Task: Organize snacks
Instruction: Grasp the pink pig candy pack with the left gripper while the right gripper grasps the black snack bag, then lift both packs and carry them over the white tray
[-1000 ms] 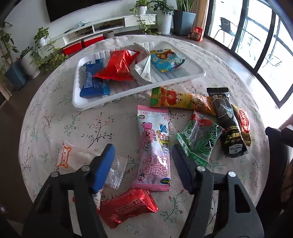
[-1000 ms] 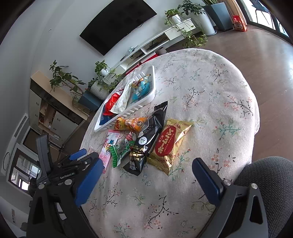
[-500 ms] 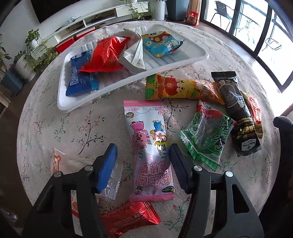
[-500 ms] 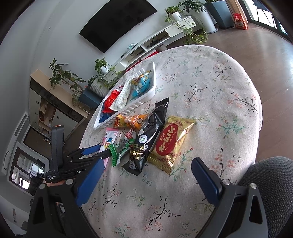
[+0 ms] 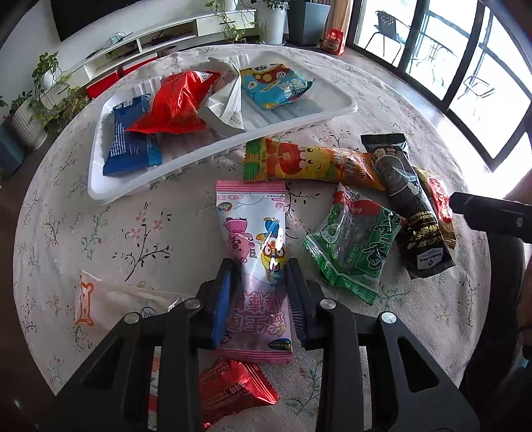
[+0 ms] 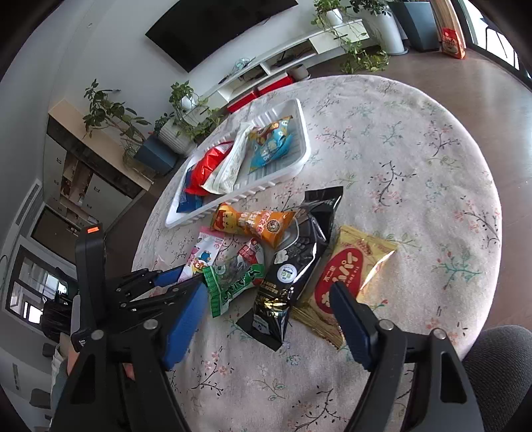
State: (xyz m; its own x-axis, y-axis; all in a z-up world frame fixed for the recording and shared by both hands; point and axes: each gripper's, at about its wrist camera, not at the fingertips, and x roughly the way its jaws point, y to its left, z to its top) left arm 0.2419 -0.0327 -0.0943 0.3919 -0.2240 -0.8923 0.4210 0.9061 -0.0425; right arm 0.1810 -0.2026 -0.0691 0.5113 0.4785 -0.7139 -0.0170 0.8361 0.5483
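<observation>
I'm in a home living room: a dark television (image 6: 219,30) hangs on the wall above a low white media shelf (image 6: 292,56), potted plants (image 6: 179,113) line the floor, tall glass doors (image 5: 442,56) open onto a balcony, and my round table (image 6: 415,159) wears a floral cloth.

- A round table (image 6: 415,159) under a pale cloth printed with flowering twigs.
- A dark television (image 6: 212,26) on the white wall — above a long white shelf unit (image 6: 282,59).
- Potted plants (image 6: 181,119) trailing along the floor beside that unit.
- Tall windows (image 5: 465,50) with black frames — chairs outside.
- A grey chair seat (image 6: 498,359) at the table's near edge.
</observation>
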